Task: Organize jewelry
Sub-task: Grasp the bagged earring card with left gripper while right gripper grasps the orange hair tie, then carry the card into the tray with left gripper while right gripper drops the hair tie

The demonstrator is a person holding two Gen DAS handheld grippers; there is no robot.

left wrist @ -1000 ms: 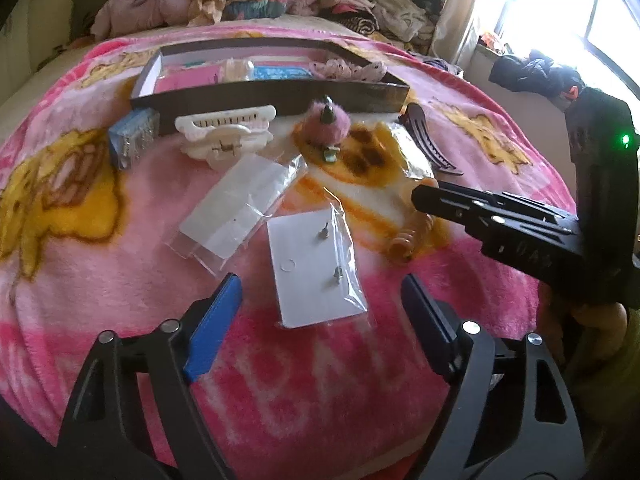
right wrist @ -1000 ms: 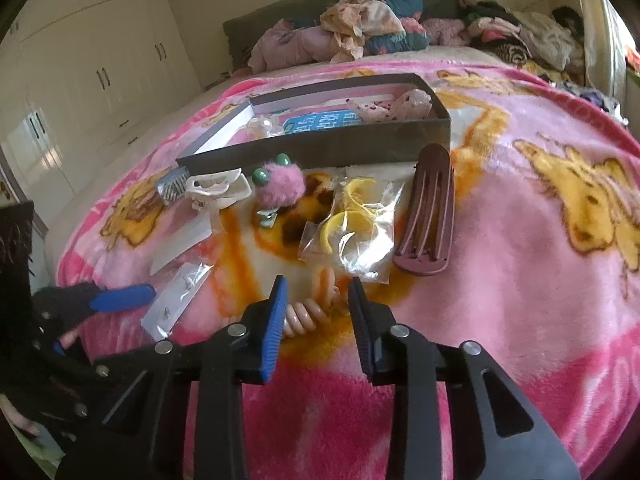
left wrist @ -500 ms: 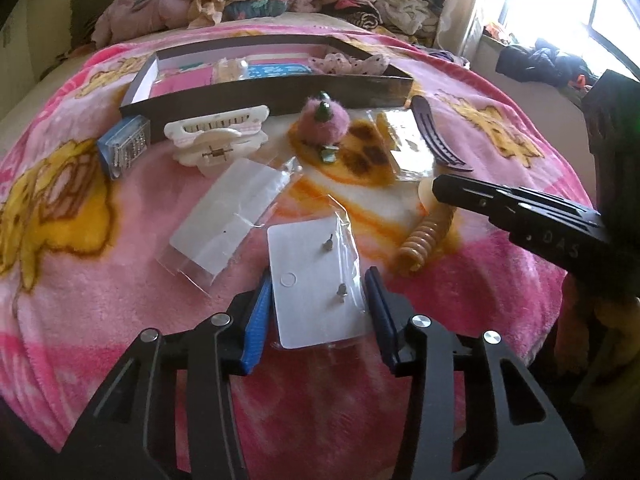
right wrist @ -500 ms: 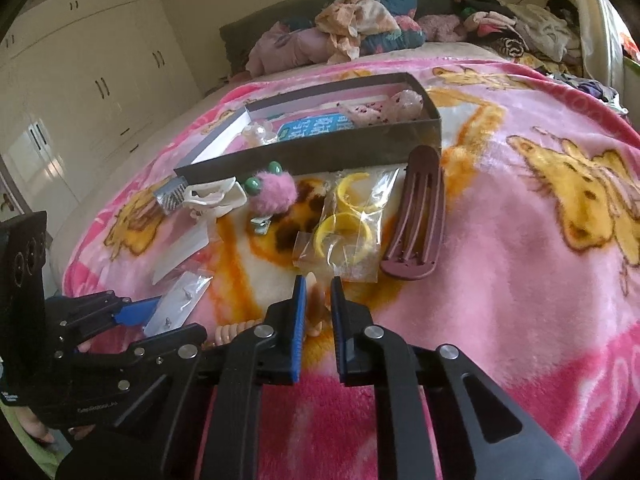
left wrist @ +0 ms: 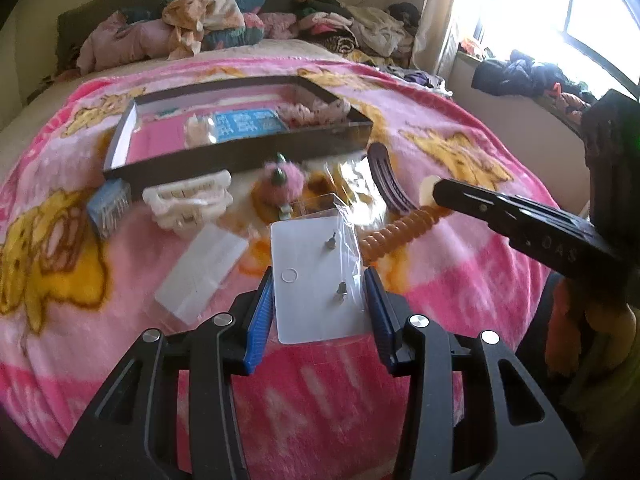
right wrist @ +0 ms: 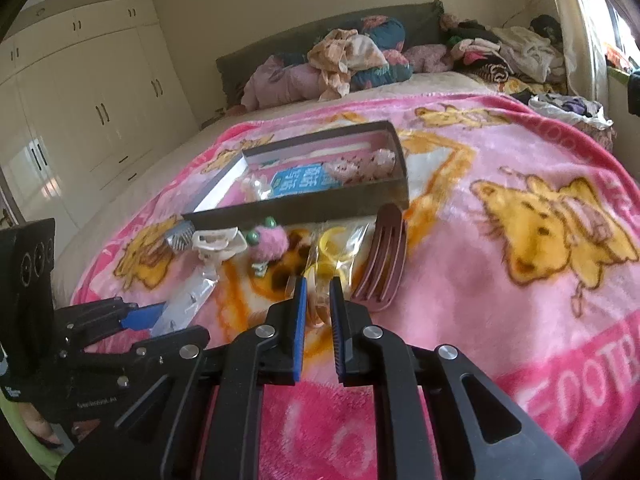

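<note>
My left gripper (left wrist: 319, 285) is shut on a white earring card (left wrist: 316, 280) in a clear sleeve and holds it above the pink blanket. My right gripper (right wrist: 318, 294) is shut on an orange spiral hair tie (left wrist: 400, 232), which hangs from its jaws; in the right wrist view the tie (right wrist: 316, 304) shows between the blue pads. The dark open box (left wrist: 240, 152) with several items inside lies further back on the bed, also in the right wrist view (right wrist: 304, 208).
On the blanket in front of the box lie a white claw clip (left wrist: 188, 200), a pink fuzzy clip (left wrist: 282, 184), a blue comb (left wrist: 110, 206), a brown hair clip (right wrist: 382, 260), a bag of yellow bands (right wrist: 332, 252) and a clear sleeve (left wrist: 200, 276). Clothes pile at the headboard.
Both grippers closed: the left on the earring card, the right on the spiral hair tie. Both have lifted their items off the blanket and moved toward the box.
</note>
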